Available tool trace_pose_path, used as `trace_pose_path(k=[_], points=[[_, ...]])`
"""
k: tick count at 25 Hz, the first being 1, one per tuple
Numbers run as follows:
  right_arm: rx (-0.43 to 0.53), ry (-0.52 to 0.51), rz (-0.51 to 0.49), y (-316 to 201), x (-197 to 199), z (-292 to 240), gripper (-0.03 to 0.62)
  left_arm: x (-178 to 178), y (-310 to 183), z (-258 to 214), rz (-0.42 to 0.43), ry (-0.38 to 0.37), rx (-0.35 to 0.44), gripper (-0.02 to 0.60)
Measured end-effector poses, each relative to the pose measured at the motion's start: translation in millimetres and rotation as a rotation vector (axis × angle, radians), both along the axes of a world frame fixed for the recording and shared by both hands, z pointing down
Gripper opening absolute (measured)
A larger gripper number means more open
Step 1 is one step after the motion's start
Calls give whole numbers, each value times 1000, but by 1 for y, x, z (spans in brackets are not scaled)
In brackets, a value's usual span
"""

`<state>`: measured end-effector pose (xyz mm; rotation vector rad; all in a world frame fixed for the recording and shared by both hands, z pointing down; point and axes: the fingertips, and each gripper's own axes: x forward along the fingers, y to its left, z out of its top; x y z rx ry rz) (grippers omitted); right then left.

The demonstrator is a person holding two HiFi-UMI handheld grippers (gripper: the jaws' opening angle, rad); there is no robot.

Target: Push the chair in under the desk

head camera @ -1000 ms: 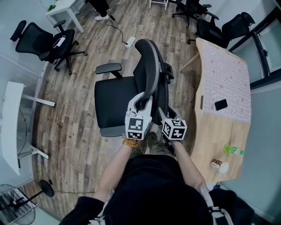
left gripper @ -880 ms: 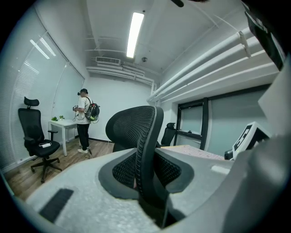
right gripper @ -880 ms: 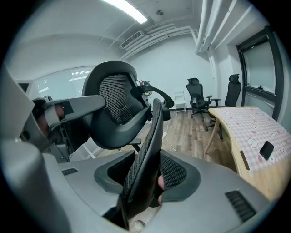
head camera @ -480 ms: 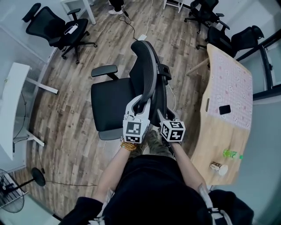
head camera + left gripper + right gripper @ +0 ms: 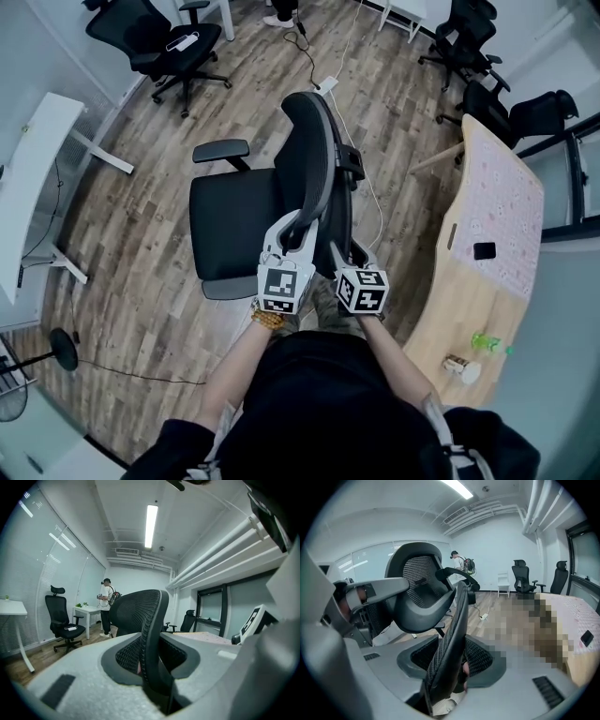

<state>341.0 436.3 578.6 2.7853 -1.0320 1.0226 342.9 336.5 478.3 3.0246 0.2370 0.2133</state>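
Observation:
The black mesh office chair [image 5: 234, 220] stands in mid-floor with its seat to the left and its backrest [image 5: 317, 155] edge-on toward me. My left gripper [image 5: 298, 223] is shut on the backrest's rim [image 5: 151, 634], which fills the gap between its jaws. Just to the right and lower, my right gripper [image 5: 339, 251] clamps the same rim [image 5: 452, 648]; its jaws have just eased open a little, with the rim still between them. The wooden desk [image 5: 469, 300] with a pink patterned cloth lies to the right, apart from the chair.
A phone [image 5: 485, 250], a green bottle [image 5: 489, 343] and a small jar [image 5: 462, 367] lie on the desk. Other black chairs [image 5: 169, 37] stand at the top left and top right. A white table [image 5: 37, 159] is at left. A cable and power strip [image 5: 328, 84] cross the floor.
Both grippers and the chair have travelled together across the floor. In the head view the desk has slid right and down, and the far chairs and white table have shifted right.

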Motion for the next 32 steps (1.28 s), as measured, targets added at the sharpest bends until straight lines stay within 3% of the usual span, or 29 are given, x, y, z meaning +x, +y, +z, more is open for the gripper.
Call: trace_pose_path(k=[6, 9, 11, 15, 17, 23, 24, 25, 26, 28, 29, 32], points=[[54, -113, -105, -34, -38, 0, 199, -40, -34, 2, -69, -10, -15, 97], [40, -164, -293, -50, -58, -4, 227, -55, -49, 1, -107, -13, -7, 100], [8, -146, -441, -62, -69, -11, 261, -64, -60, 0, -134, -12, -1, 100], [-36, -15, -754, -75, -82, -30, 304, -87, -77, 0, -196, -4, 38, 114], [-63, 113, -905, -78, -74, -45, 264, -95, -84, -2, -222, -12, 68, 128], [-203, 429, -1247, -98, 3, -58, 248, -139, -95, 7, -327, -110, 153, 156], [-216, 469, -1333, -104, 9, -60, 125, -148, -97, 9, -356, -129, 156, 156], [-229, 505, -1442, -109, 7, -60, 57, -157, -99, 10, -389, -147, 160, 156], [-244, 540, -1563, -112, 2, -61, 65, -164, -99, 10, -426, -165, 163, 156], [-273, 608, -1779, -113, -8, -61, 172, -176, -95, 8, -503, -192, 159, 156], [-276, 637, -1852, -114, -9, -63, 183, -179, -91, 6, -537, -202, 155, 156], [-191, 660, -1943, -117, -1, -78, 176, -174, -71, 5, -599, -238, 143, 156]])
